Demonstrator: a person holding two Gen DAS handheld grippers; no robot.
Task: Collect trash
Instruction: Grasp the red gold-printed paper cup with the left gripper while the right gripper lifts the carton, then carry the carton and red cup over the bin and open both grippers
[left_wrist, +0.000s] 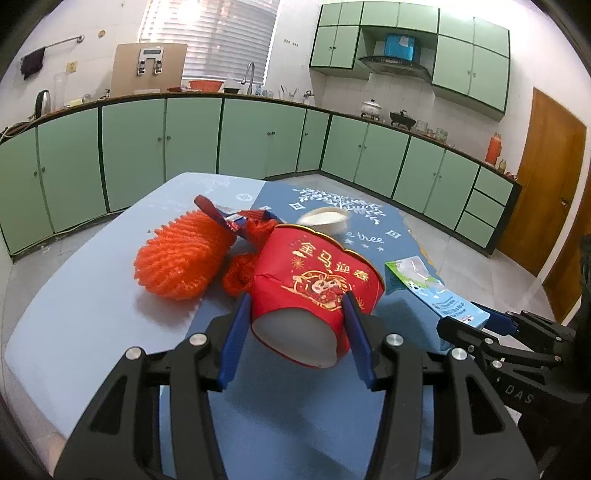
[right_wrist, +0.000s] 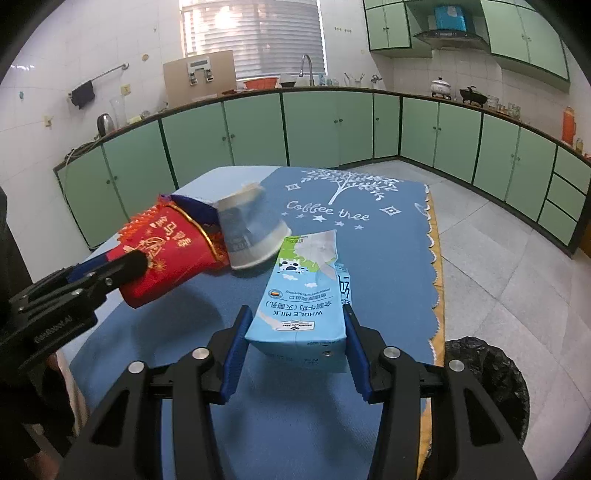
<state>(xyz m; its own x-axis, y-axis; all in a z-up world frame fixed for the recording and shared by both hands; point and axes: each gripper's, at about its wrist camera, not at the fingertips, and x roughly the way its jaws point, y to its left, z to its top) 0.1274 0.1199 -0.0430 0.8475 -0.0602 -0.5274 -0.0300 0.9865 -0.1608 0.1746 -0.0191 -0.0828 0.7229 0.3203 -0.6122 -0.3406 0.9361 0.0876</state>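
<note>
**Trash items on the table**

Red paper cup (left_wrist: 314, 280): gold characters and a cartoon figure are printed on it; it is tilted and clamped between blue pads. Milk carton (right_wrist: 306, 295): light blue, marked "WHOLE MILK", held base-first between blue pads. White paper cup (right_wrist: 251, 232): tipped on its side, blurred. Orange foam net (left_wrist: 181, 254): laid on the cloth beside the red cup.
</note>
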